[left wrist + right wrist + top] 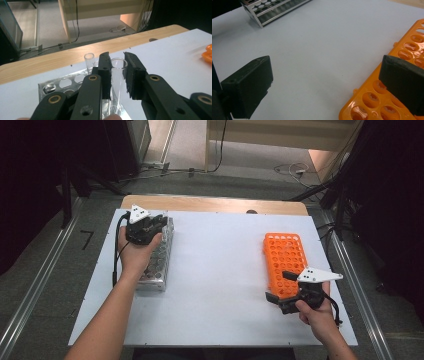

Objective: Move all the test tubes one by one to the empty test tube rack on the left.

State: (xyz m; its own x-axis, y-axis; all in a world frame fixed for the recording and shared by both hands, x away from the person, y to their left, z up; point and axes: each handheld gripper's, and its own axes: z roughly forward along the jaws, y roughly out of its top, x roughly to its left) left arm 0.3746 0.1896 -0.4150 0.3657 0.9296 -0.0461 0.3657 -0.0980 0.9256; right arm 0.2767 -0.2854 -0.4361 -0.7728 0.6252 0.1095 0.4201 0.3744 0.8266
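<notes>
A clear glass test tube [117, 75] stands upright in a metal rack [50, 86] at the table's far left, and my left gripper [117, 56] is shut on it just below its rim. A second clear tube [89, 62] stands in the rack just behind. In the high view the left gripper [159, 221] sits over the far end of the metal rack [157, 265]. My right gripper [279, 286] stands open at the near end of the orange rack [285, 252], its jaws wide apart with nothing between them. One jaw hangs over the orange rack [374, 100].
The white board [220, 270] lies bare between the two racks. A strip of wooden table edge [210, 203] runs along the far side. The metal rack [269, 7] is far across from the right gripper [324, 75]. Cables lie on the floor beyond the table.
</notes>
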